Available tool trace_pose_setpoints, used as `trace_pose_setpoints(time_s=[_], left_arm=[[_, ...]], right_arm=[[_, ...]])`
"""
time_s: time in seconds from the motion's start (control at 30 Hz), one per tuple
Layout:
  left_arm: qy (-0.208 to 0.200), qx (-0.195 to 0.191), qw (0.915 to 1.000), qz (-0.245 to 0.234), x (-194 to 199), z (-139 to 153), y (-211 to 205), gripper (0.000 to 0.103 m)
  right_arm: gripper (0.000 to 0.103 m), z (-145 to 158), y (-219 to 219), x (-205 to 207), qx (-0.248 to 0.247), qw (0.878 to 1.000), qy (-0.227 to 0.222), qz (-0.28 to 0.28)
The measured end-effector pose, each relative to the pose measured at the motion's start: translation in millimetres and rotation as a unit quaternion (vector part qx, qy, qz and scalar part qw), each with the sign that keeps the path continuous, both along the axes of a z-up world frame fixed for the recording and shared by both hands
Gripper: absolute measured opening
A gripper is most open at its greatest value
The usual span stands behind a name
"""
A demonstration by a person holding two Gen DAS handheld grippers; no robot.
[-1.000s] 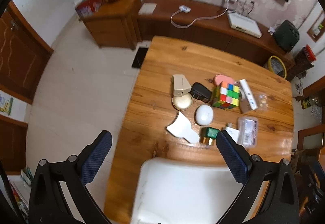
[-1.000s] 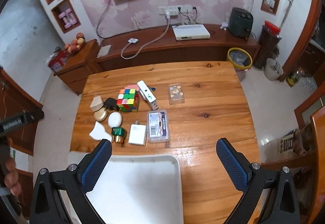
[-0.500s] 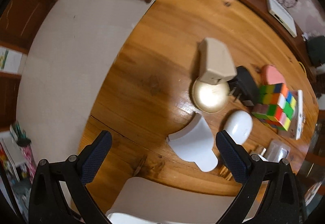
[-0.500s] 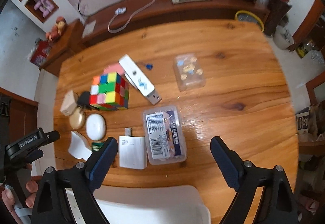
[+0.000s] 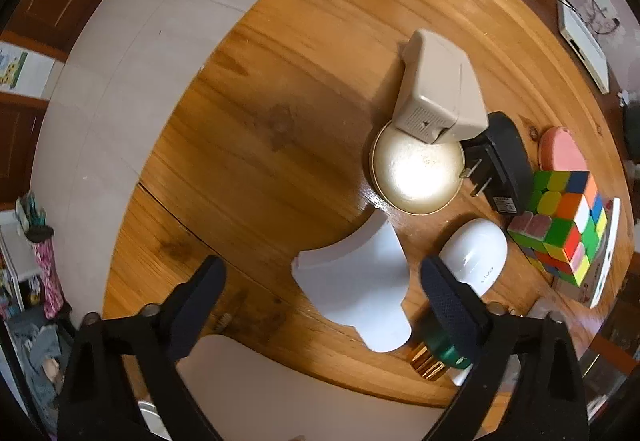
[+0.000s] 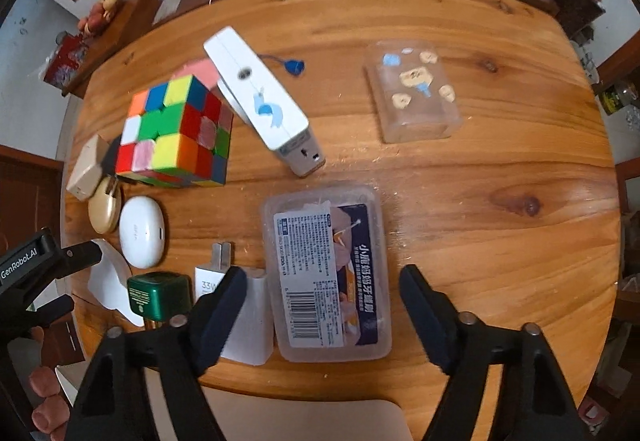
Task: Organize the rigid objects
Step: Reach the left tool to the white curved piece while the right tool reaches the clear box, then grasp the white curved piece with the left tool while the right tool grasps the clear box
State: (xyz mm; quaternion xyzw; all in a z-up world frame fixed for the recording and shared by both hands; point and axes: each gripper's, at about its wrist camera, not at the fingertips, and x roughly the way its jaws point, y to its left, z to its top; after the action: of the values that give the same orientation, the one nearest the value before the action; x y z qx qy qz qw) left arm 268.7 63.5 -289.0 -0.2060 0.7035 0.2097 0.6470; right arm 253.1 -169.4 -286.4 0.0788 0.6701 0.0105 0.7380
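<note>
Clear plastic box (image 6: 326, 273) sits between the right gripper (image 6: 320, 305) fingers, closing but apart, so centre it; left gripper (image 5: 320, 301) likewise brackets the white piece (image 5: 354, 287).

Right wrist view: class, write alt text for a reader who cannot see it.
The right gripper, jaws open and just been closing, straddles a clear labelled plastic box on a wooden table. Left of the box lie a white charger, a green plug and a colour cube.

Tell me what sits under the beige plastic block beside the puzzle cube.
The beige block rests its near end on the round gold-rimmed compact, overlapping its far edge. Whatever lies beneath the rest of the block is hidden.
</note>
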Motion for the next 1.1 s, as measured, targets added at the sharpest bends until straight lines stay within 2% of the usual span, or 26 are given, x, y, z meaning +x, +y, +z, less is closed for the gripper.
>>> trace_pose_setpoints(time_s=[0.3, 0.43, 0.57, 0.63, 0.67, 0.97, 1.1], left_arm=[[0.019, -0.028, 0.9973, 0.065, -9, -9, 3, 0.084], [0.016, -0.045, 0.9958, 0.079, -13, -18, 6, 0.074], [0.012, -0.02, 0.9978, 0.062, -30, -22, 3, 0.063], [0.01, -0.019, 0.9979, 0.06, -32, -25, 3, 0.063], [0.009, -0.018, 0.9981, 0.058, -32, -26, 3, 0.063], [-0.001, -0.013, 0.9996, 0.025, -26, -31, 5, 0.062], [-0.01, -0.011, 0.9998, 0.011, -11, -17, 14, 0.062]], right_arm=[[0.073, -3, -6, 8, 0.019, 1.0, 0.007, 0.004], [0.073, -6, -6, 13, 0.027, 1.0, 0.012, 0.007], [0.073, -8, -10, 15, 0.036, 0.999, 0.019, 0.005], [0.07, -9, -12, 16, 0.039, 0.999, 0.019, 0.002], [0.065, -9, -14, 17, 0.042, 0.999, 0.02, 0.001], [0.064, -9, -22, 18, 0.048, 0.998, 0.024, -0.015], [0.064, -3, -33, 15, 0.056, 0.998, 0.019, -0.027]])
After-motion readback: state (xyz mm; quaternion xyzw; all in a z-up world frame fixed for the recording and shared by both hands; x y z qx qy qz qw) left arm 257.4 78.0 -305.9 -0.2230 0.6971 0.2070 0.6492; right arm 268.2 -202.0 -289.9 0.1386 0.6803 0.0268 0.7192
